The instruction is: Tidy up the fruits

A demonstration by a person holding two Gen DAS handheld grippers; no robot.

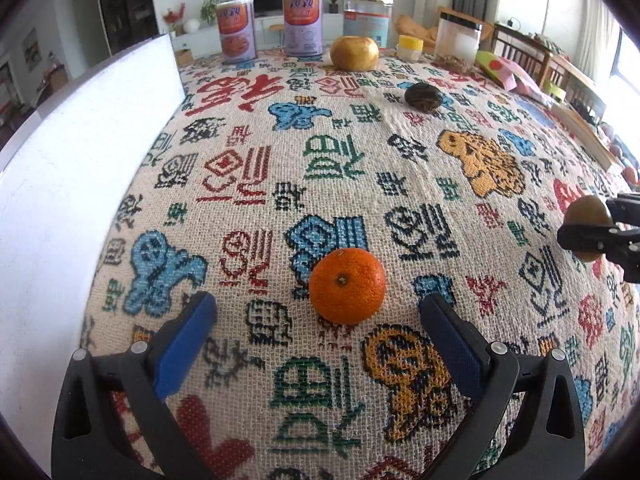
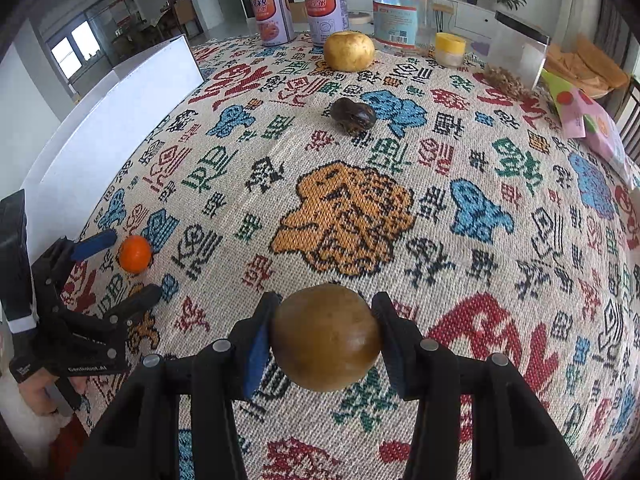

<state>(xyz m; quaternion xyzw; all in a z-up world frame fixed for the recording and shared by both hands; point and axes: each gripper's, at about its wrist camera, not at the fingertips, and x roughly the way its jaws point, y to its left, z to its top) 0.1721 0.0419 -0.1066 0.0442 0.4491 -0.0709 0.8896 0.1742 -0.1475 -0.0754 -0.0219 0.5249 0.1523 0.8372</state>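
Round brown fruit (image 2: 326,338) clamped, woven tablecloth (image 2: 400,184)

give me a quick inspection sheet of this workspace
surface: woven patterned tablecloth, lying flat
job's things: round orange mandarin on the cloth; brown round fruit clamped; large yellow-brown round fruit and dark wrinkled fruit at the far side
clutter: two purple printed tins, clear glass jar, yellow-lidded small jar, white flat board
grippers: left tongs open, mandarin just ahead, untouched; right tongs shut on the brown fruit
cables: nothing seen
surroundings: living room, television, potted plants, wooden chairs
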